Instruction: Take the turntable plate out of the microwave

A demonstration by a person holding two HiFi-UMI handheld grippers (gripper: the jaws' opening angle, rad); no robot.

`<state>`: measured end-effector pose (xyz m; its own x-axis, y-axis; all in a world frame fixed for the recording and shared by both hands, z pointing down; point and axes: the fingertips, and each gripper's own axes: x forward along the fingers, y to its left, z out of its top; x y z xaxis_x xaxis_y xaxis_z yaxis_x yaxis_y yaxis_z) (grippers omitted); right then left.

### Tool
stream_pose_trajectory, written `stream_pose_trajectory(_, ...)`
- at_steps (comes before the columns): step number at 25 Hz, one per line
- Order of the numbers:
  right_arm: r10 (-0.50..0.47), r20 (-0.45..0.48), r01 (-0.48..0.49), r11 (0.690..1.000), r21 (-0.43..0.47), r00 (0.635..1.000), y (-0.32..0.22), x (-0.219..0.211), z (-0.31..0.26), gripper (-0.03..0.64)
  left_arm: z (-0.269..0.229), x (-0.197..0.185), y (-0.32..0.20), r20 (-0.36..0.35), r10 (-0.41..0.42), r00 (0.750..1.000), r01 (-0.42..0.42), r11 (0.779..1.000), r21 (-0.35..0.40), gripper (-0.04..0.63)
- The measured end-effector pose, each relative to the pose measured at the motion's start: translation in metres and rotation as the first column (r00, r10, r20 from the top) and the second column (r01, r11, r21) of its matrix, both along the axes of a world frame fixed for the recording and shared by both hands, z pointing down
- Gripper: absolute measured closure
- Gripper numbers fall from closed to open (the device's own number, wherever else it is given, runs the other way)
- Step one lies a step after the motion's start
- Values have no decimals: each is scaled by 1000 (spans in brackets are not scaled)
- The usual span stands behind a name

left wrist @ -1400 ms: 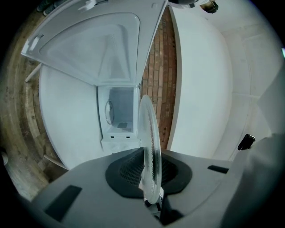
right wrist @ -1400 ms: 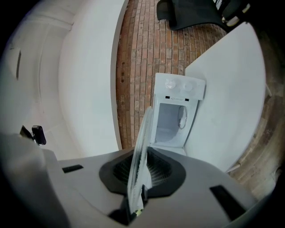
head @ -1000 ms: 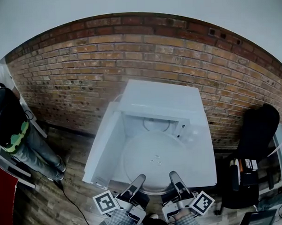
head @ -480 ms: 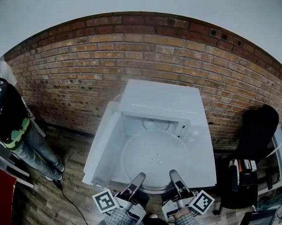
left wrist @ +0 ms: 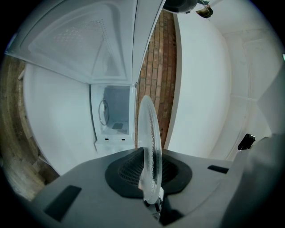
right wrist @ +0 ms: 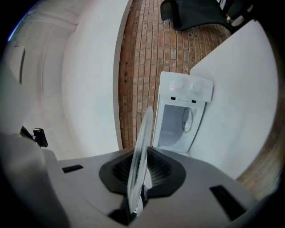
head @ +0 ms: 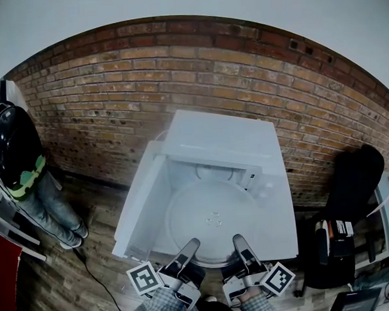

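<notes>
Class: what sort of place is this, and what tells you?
Probably a workroom or studio rather than a kitchen: bare brick wall, wooden floor, and a lone microwave by the wall.

Three cameras, one microwave (head: 219, 135)
Head view looks steeply down over left gripper (head: 189, 249) and right gripper (head: 241, 246); each gripper view looks closely along its jaws; all share the open microwave ahead.

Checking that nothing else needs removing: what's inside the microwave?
A ring lies on the floor of the microwave cavity. The glass plate, clamped by the left gripper and right gripper, is outside, in front; in the head view it covers the floor's front part.
</notes>
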<state>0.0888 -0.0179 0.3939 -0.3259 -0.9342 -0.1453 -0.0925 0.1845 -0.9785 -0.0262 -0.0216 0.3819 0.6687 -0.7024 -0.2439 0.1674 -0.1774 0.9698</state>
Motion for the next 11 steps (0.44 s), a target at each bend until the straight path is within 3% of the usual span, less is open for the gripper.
stream_pose_trajectory(11,-2,-14,2,1000,13,1000,-1,1,-1,572,0,1,-2,-6,2,1000,-2,1000,5,563)
